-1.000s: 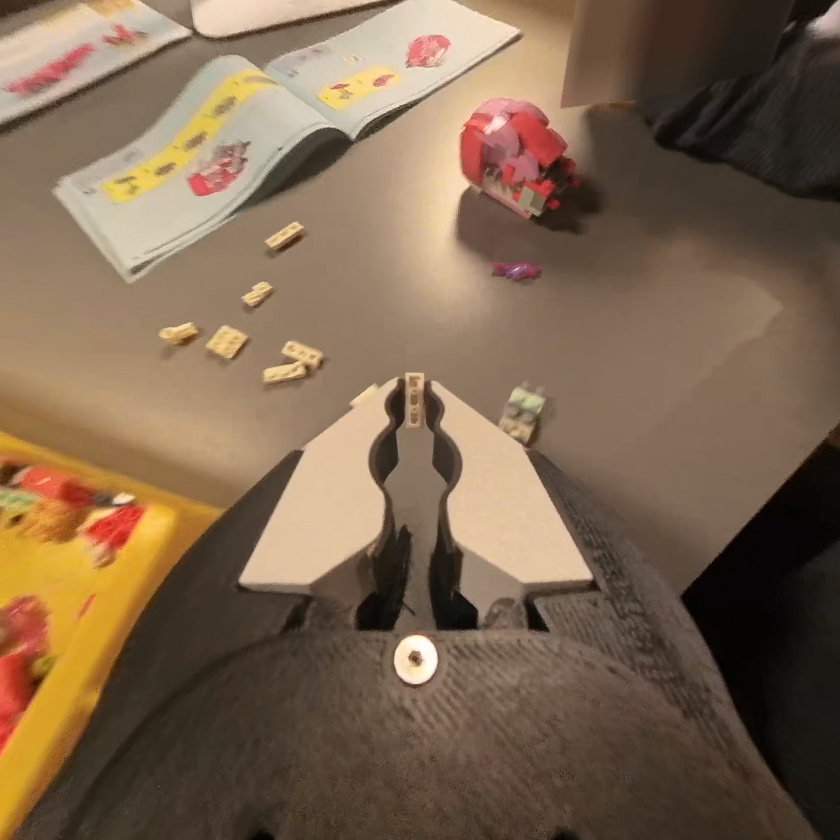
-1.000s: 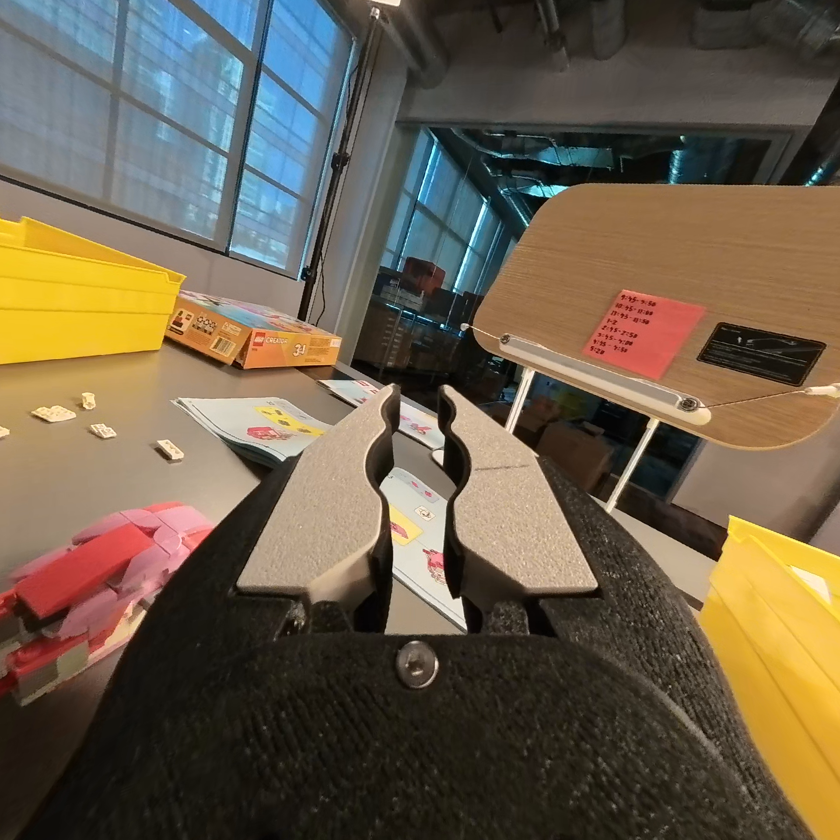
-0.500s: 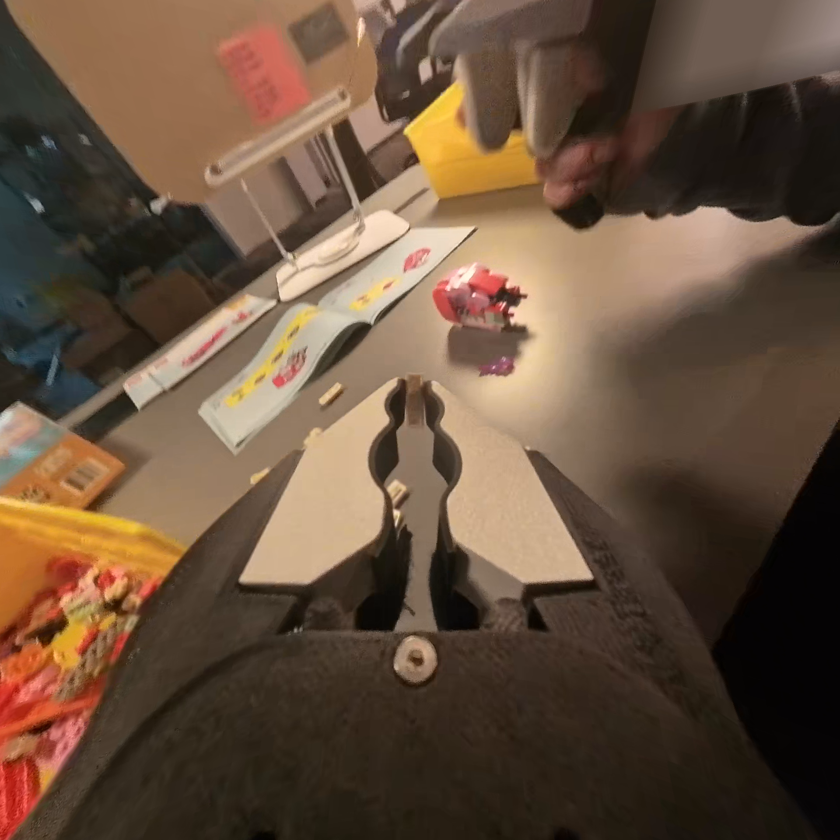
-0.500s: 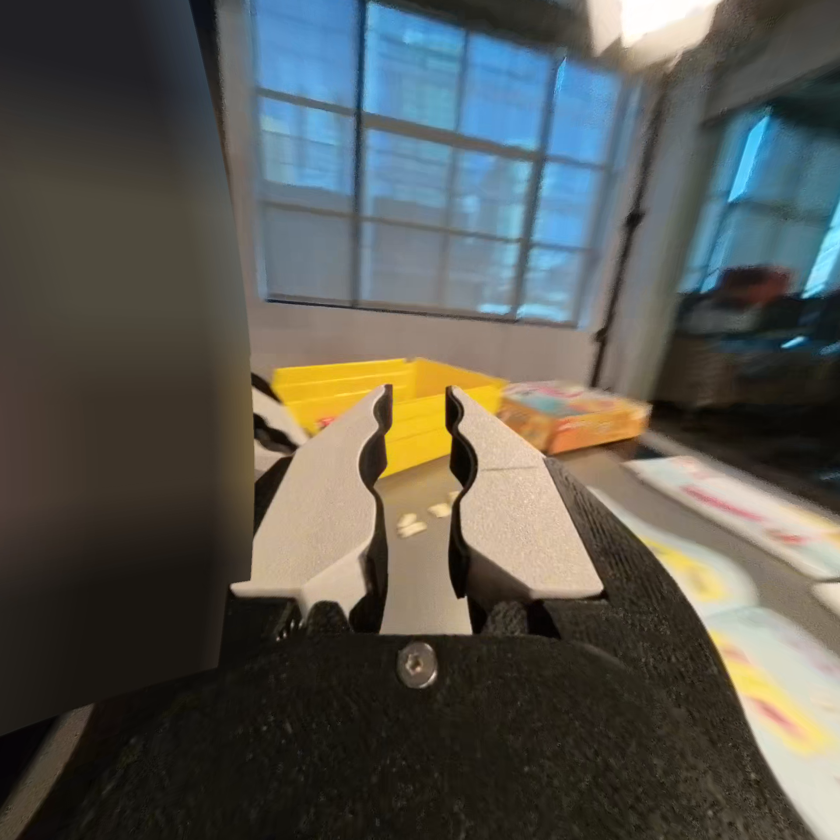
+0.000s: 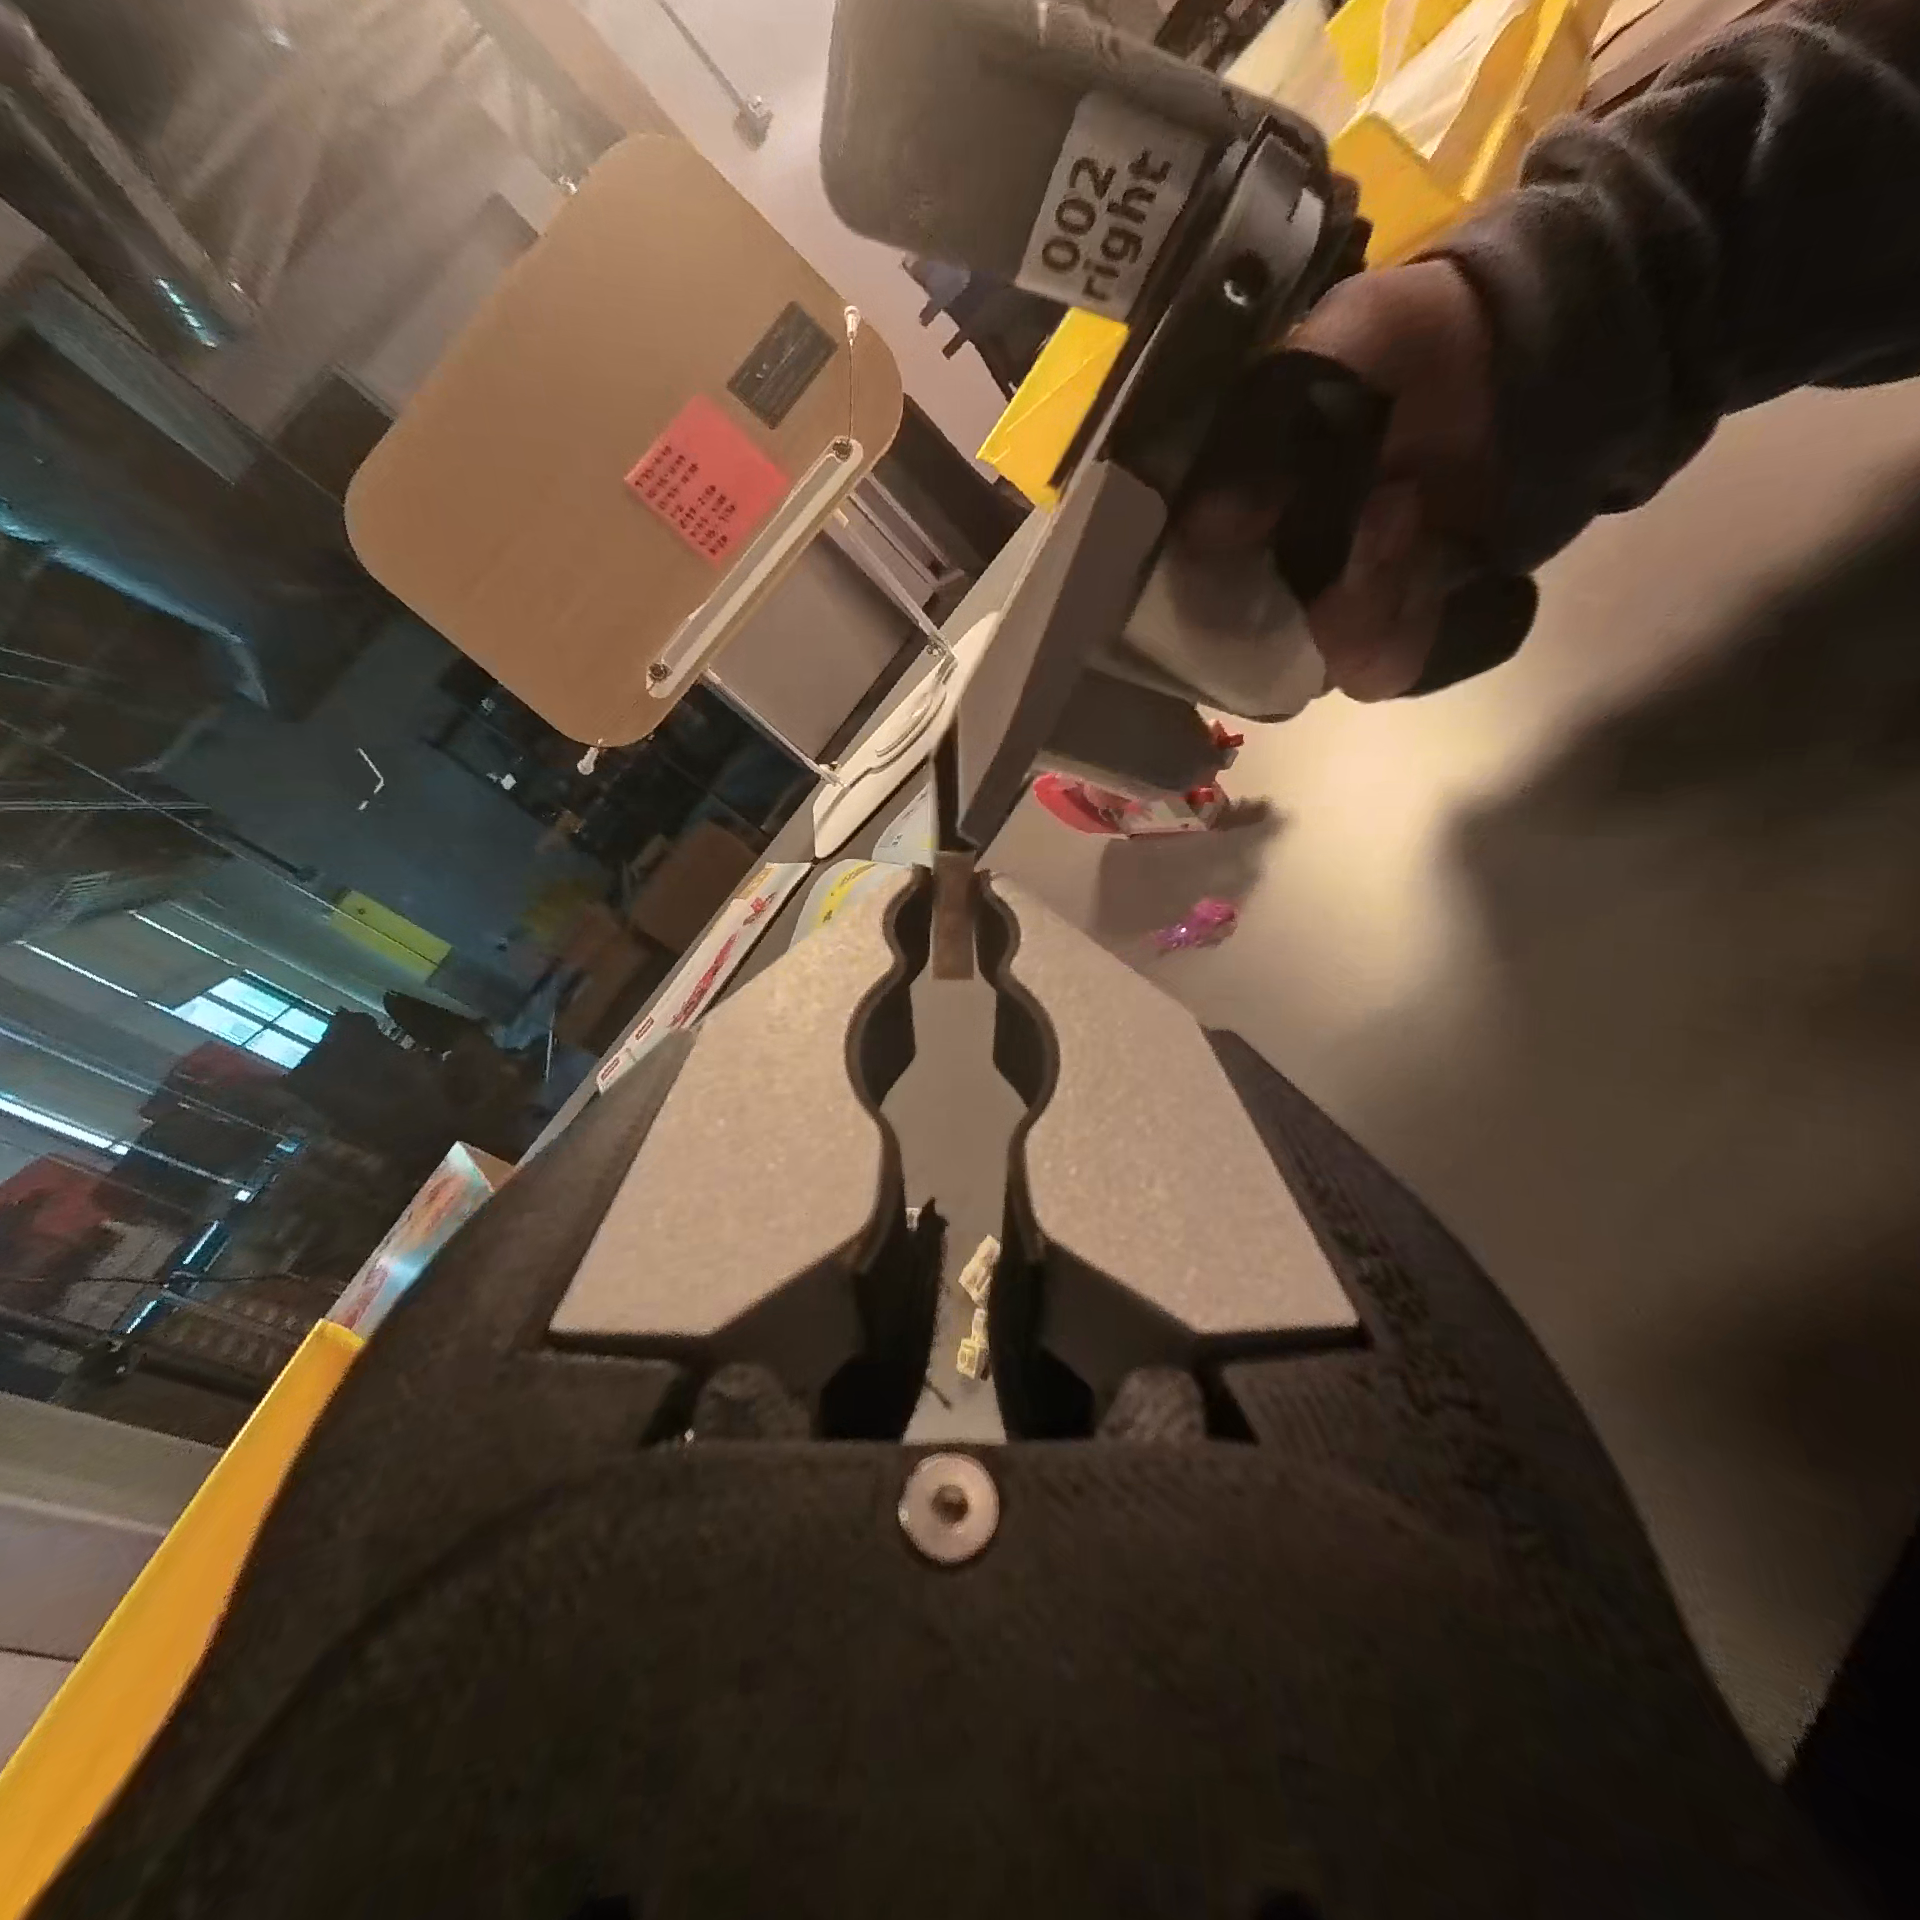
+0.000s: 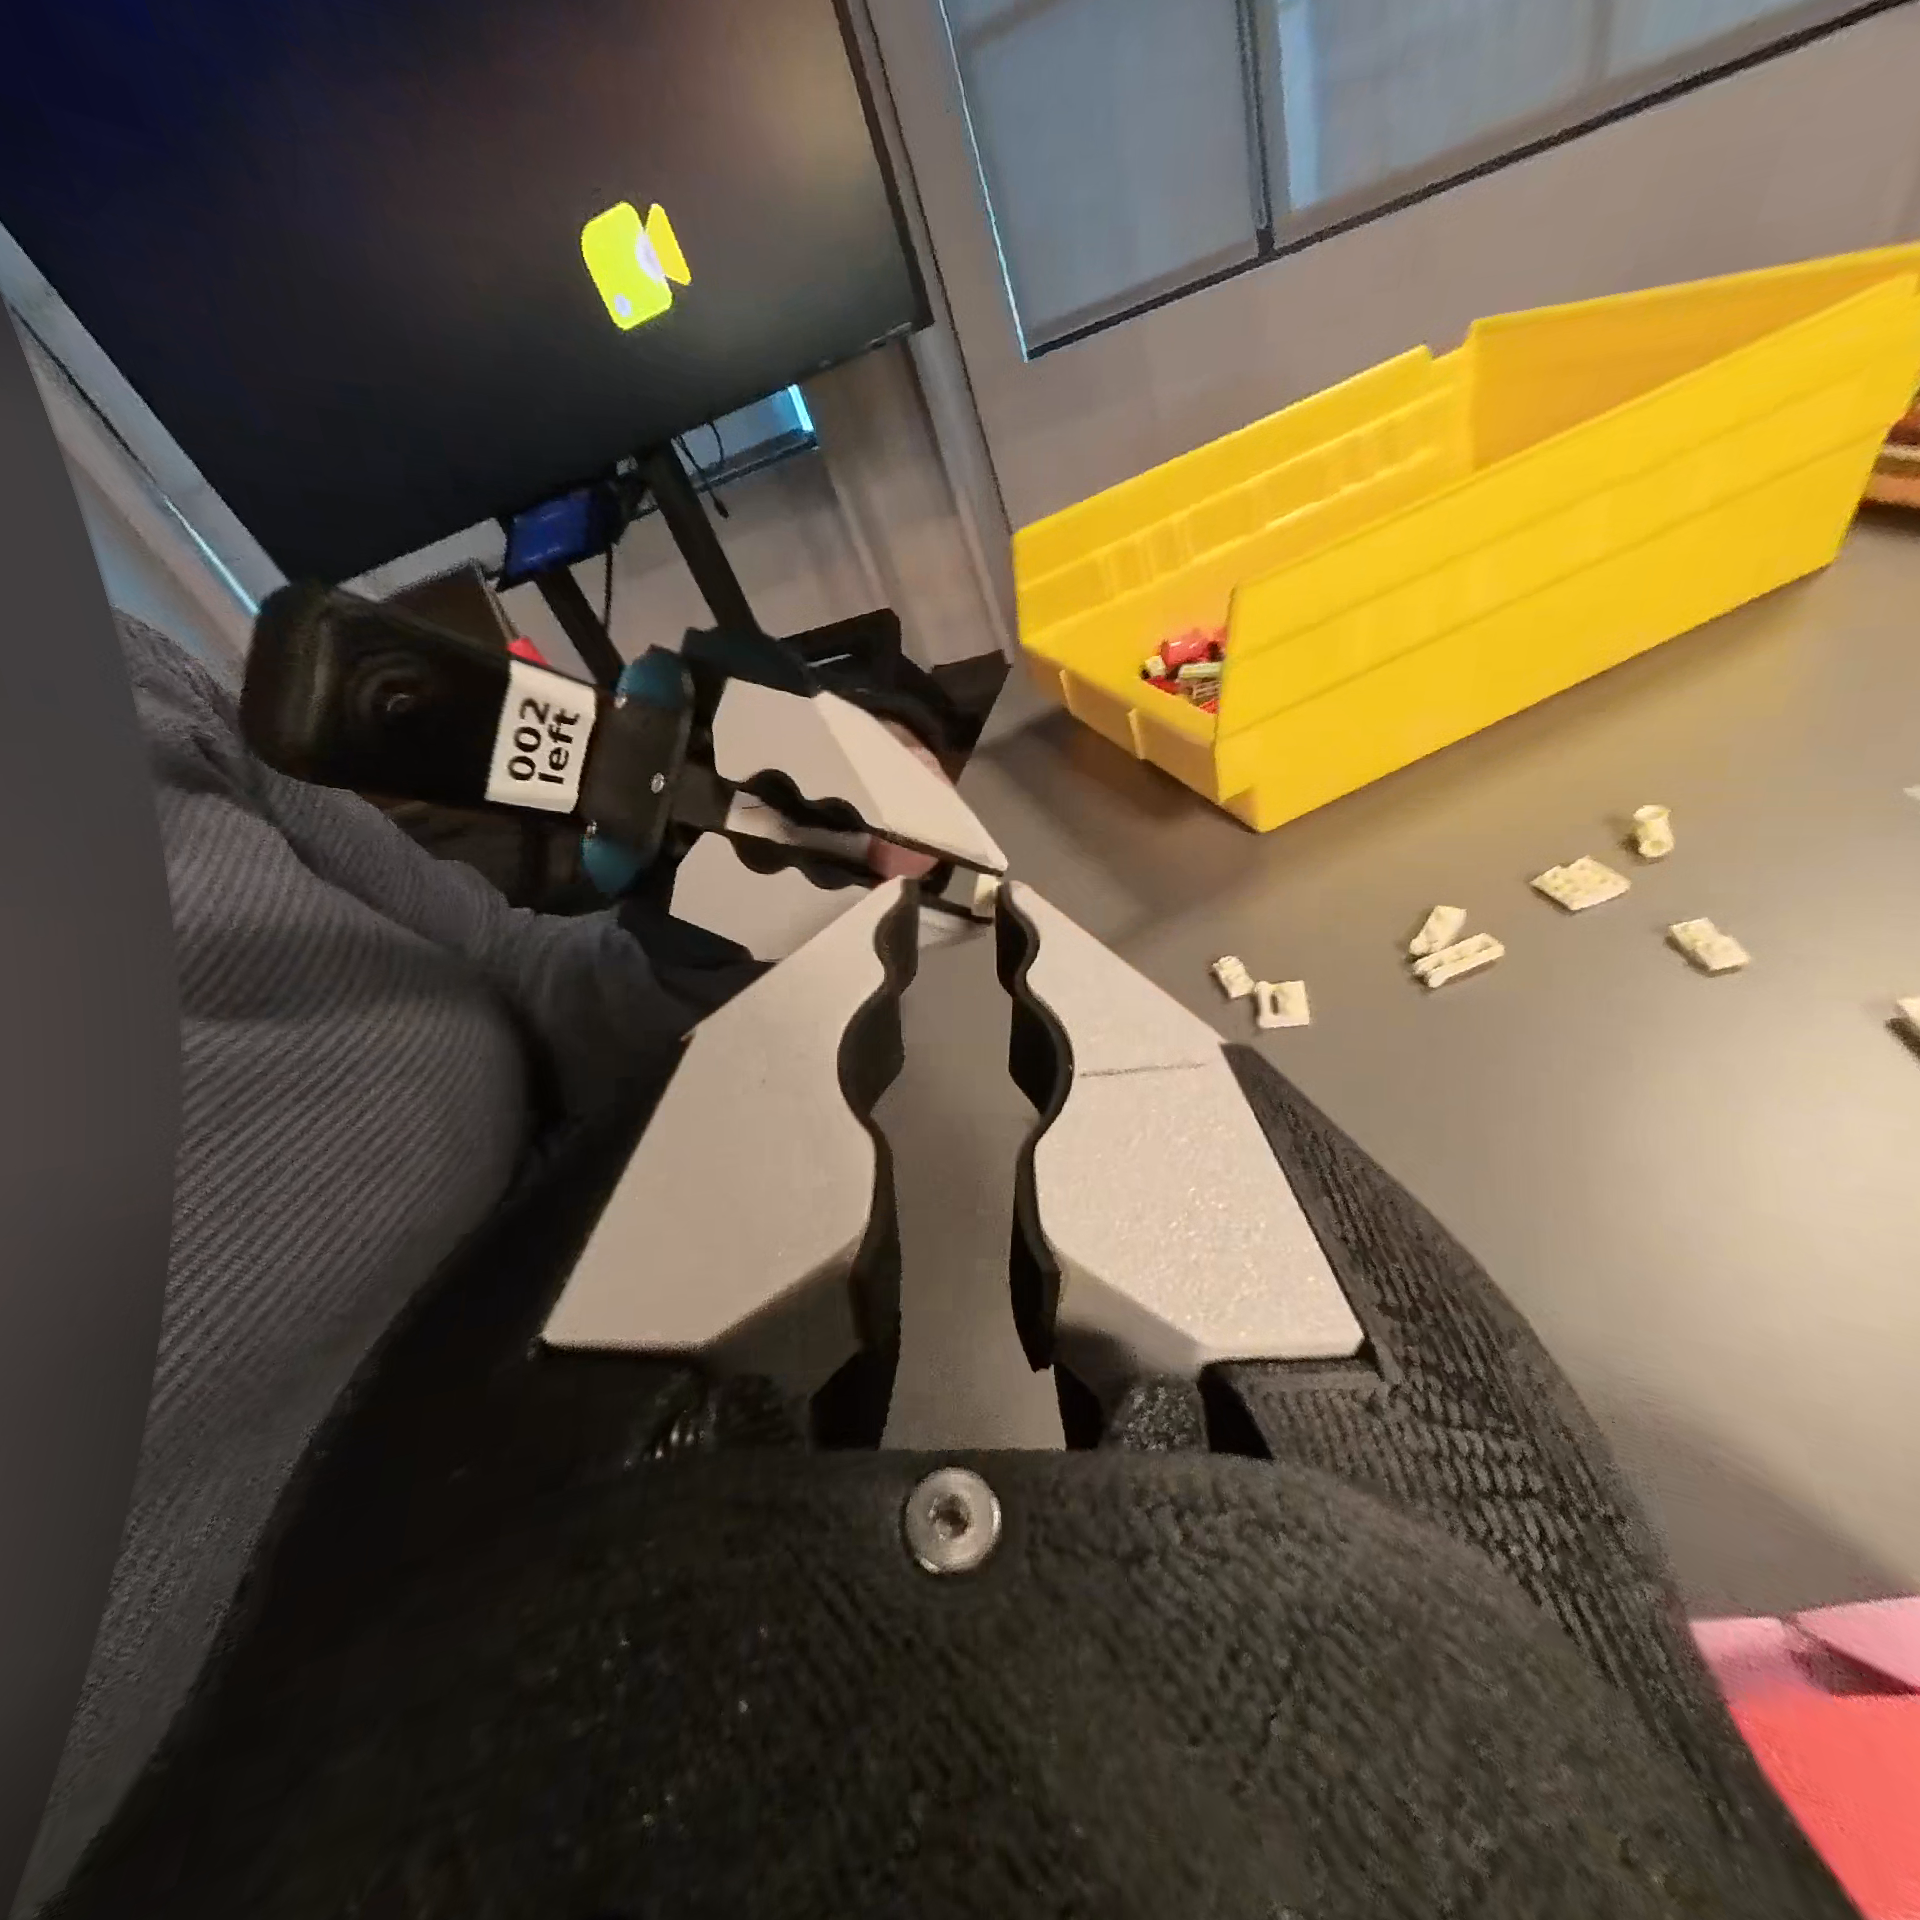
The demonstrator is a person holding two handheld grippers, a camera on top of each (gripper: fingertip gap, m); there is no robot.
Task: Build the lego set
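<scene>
My left gripper (image 5: 951,883) is shut on a small tan plate brick (image 5: 951,930), pinched at its fingertips and held above the dark table (image 5: 1455,1039). The right wrist view shows the left gripper (image 6: 982,881) from the side with the cream brick (image 6: 985,896) sticking out of its tips. My right gripper (image 6: 951,899) is open, its tips on either side of that brick's free end; a gap shows beside its left pad. In the left wrist view the right gripper (image 5: 948,836), held by a hand, comes down to just beyond the brick.
A yellow bin (image 6: 1455,623) with red pieces stands behind several loose cream pieces (image 6: 1455,945). A red-pink model (image 5: 1122,816), a purple piece (image 5: 1195,925), booklets (image 5: 727,966) and a wooden board on a stand (image 5: 623,436) lie beyond. A dark monitor (image 6: 416,208) is behind. Less than 4 cm separates the two grippers' tips.
Both grippers rose and turned towards each other. The left kept its hold on the tan brick. The right swung round to the left gripper, and its jaws widened, then narrowed about the brick's end.
</scene>
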